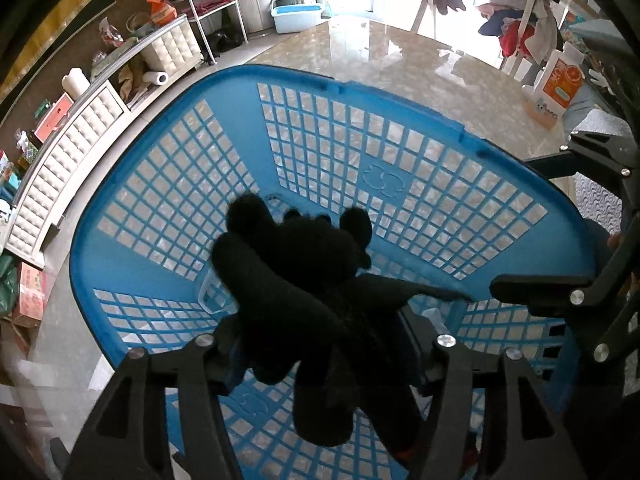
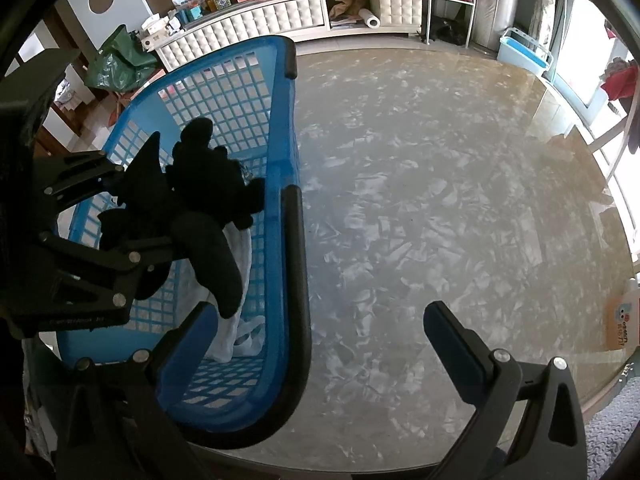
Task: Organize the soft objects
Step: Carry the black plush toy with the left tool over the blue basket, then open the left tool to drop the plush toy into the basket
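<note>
Step in hand: depositing a soft item. The left gripper (image 1: 320, 344), fingers clamped on a black plush toy (image 1: 296, 280), holds it above the blue laundry basket (image 1: 160, 248); the toy hangs limp, limbs drooping, matte and dark. The next move likely calls for lowering it and parting the fingers. The right gripper (image 2: 360, 320), fingers apart and holding nothing, straddles the basket's near rim. A pale cloth (image 2: 240, 320) lies inside the basket, which stands on the marbled table (image 2: 440, 200).
</note>
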